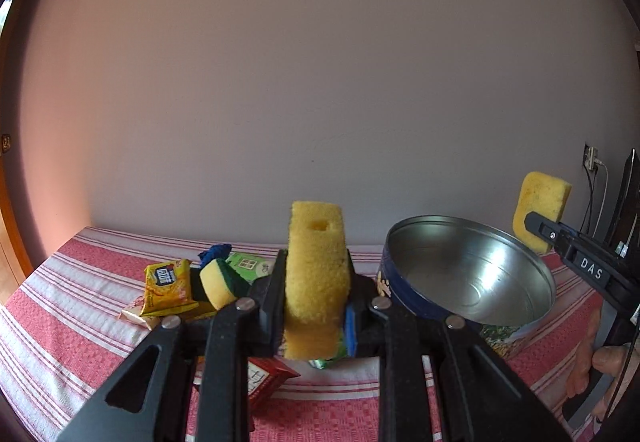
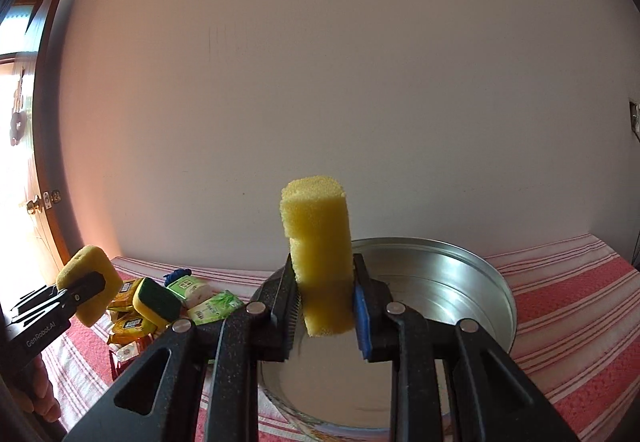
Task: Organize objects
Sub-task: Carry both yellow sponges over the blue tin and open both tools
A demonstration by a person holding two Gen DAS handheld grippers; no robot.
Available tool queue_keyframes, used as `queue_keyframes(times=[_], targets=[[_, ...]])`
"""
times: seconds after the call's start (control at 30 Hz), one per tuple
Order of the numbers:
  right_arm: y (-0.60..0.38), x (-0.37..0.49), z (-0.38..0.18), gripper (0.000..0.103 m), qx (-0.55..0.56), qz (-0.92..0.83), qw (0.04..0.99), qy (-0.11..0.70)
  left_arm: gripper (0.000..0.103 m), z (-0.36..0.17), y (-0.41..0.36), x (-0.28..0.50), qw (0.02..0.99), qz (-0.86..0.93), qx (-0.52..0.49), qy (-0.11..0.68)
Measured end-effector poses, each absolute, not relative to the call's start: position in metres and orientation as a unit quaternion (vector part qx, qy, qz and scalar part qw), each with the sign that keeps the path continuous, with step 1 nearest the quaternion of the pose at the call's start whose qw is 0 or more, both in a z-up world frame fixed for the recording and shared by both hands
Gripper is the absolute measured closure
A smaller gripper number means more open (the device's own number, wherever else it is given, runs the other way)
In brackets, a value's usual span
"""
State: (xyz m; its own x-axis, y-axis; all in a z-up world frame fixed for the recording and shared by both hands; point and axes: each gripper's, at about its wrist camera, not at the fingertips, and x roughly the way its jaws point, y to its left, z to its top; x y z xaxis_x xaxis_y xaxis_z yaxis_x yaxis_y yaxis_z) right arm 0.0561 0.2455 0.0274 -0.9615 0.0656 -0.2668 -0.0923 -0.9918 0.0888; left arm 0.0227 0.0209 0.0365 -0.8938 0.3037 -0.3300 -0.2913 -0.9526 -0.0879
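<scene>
**Partner:** What have you got in each hand?

**Me:** My left gripper has its fingers clamped on a yellow sponge with a hole, standing upright between them. My right gripper is pinching a plain yellow sponge the same way, right in front of the open round tin.

**Partner:** And the rest?

**Me:** Left of the tin on the red-striped cloth over the counter sits a pile: a green-and-yellow scrub sponge, a yellow snack packet, green tissue packs and something blue behind. Both held sponges are lifted clear of the cloth.
</scene>
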Motion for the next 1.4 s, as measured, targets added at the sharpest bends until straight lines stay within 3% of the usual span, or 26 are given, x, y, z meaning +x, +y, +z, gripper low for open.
queue_keyframes(times=[0.47, 0.87, 0.93, 0.97, 1.0, 1.03, 1.1, 1.17, 1.23, 1.4], targets=[[0.311, 0.011, -0.007, 0.077, -0.213, 0.969, 0.121, 0.039, 0.082, 0.020, 0.172, -0.016, 0.223, 0.946, -0.234, -0.008], [0.322, 0.003, -0.022, 0.076, -0.248, 0.960, 0.114, 0.068, 0.082, -0.004, 0.199, -0.024, 0.202, 0.941, -0.269, 0.027], [0.320, 0.003, -0.021, 0.073, -0.251, 0.958, 0.112, 0.077, 0.078, -0.003, 0.198, -0.021, 0.194, 0.944, -0.266, 0.027], [0.323, 0.003, -0.021, 0.063, -0.253, 0.957, 0.111, 0.084, 0.069, -0.003, 0.197, -0.020, 0.190, 0.945, -0.264, 0.024], [0.324, 0.004, -0.021, 0.055, -0.252, 0.957, 0.112, 0.092, 0.055, -0.001, 0.196, -0.018, 0.185, 0.947, -0.264, 0.022], [0.324, 0.007, -0.020, 0.040, -0.245, 0.957, 0.119, 0.099, 0.049, 0.001, 0.193, -0.015, 0.171, 0.951, -0.258, 0.018], [0.330, 0.016, -0.014, 0.035, -0.221, 0.961, 0.124, 0.114, 0.020, 0.008, 0.181, -0.011, 0.154, 0.957, -0.246, 0.005], [0.338, 0.025, -0.008, 0.029, -0.196, 0.963, 0.125, 0.137, 0.000, 0.015, 0.170, -0.007, 0.146, 0.961, -0.233, -0.011], [0.341, 0.037, -0.003, 0.020, -0.167, 0.965, 0.127, 0.159, 0.000, 0.022, 0.161, -0.010, 0.143, 0.965, -0.219, -0.020], [0.329, 0.046, 0.003, 0.019, -0.146, 0.968, 0.139, 0.152, 0.000, 0.027, 0.150, 0.005, 0.121, 0.974, -0.193, 0.007]])
